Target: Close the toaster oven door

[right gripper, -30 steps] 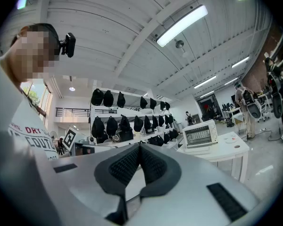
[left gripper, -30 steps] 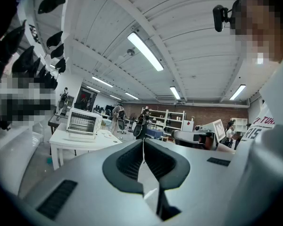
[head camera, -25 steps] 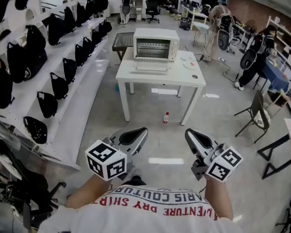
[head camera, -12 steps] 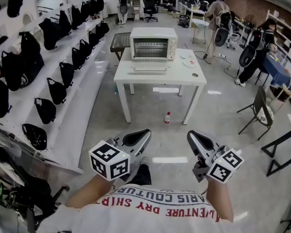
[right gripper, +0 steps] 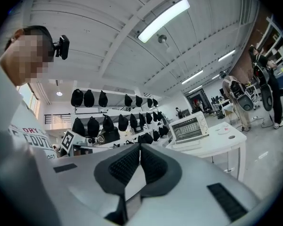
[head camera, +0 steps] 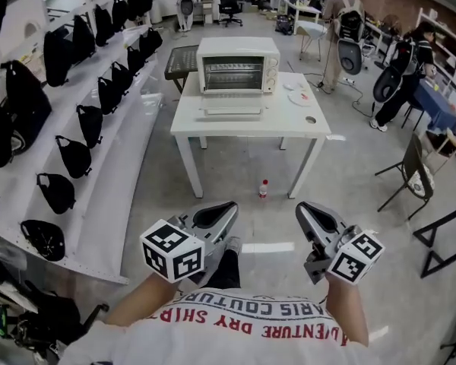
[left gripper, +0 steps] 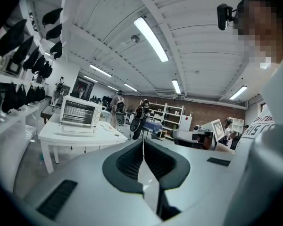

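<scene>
Your left gripper (head camera: 226,208) and right gripper (head camera: 303,208) are pinched shut, empty, well short of the toaster oven (head camera: 238,65); walk in, lift its dropped door (head camera: 229,112) from beneath.

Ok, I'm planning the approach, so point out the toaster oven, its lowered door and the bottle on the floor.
toaster oven (head camera: 238,67), head view, middle of its open front.
door (head camera: 229,112), head view, middle of the lowered panel.
bottle (head camera: 263,191), head view, on its body.
</scene>
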Motion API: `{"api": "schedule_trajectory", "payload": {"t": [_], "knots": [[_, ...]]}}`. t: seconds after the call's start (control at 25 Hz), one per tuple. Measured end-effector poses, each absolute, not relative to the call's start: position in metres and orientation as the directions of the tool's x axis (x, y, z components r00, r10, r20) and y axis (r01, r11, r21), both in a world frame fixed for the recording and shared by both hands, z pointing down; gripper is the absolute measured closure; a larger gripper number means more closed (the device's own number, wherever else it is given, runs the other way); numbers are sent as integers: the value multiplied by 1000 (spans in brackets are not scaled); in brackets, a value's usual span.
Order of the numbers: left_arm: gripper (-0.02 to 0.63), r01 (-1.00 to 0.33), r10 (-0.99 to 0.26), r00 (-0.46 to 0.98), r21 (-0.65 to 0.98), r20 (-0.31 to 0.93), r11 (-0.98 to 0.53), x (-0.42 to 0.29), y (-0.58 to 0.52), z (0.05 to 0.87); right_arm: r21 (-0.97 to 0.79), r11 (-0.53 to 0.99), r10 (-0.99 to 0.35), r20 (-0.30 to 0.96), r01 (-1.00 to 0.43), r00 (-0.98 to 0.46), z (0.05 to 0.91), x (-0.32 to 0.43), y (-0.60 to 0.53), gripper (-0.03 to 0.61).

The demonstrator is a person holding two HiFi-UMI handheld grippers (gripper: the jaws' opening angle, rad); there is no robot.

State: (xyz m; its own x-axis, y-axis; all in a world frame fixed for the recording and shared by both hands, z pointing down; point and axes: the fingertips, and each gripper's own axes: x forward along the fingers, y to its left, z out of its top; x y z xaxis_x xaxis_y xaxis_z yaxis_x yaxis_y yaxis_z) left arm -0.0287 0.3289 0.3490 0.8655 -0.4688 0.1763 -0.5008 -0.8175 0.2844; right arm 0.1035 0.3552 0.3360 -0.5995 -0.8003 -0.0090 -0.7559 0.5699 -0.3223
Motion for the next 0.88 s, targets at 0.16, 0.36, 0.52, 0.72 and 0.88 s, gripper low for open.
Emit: {"api": "schedule_trajectory", "payload": {"t": [0.16, 0.36, 0.52, 0.72, 0.88], "knots": [[583, -513, -477, 859, 312, 187, -800, -29, 251, 355, -334, 558, -803, 13, -759, -596, 341, 108, 281, 554], [583, -522, -476, 853, 348, 216, -778, -31, 133, 364, -376, 537, -804, 42, -755, -593, 346, 109, 165, 554], [583, -522, -472, 853, 366, 224, -770, -29, 42, 365, -372, 535, -798, 74, -759, -598, 344, 104, 74, 554], [583, -475, -431, 880, 381, 200, -793, -17, -26, 361, -275, 521, -809, 142, -808, -570, 342, 104, 4, 554], [583, -487, -441, 873, 401, 208, -776, -27, -62, 375, -251, 485, -826, 182, -838, -533, 350, 116, -19, 554]]}}
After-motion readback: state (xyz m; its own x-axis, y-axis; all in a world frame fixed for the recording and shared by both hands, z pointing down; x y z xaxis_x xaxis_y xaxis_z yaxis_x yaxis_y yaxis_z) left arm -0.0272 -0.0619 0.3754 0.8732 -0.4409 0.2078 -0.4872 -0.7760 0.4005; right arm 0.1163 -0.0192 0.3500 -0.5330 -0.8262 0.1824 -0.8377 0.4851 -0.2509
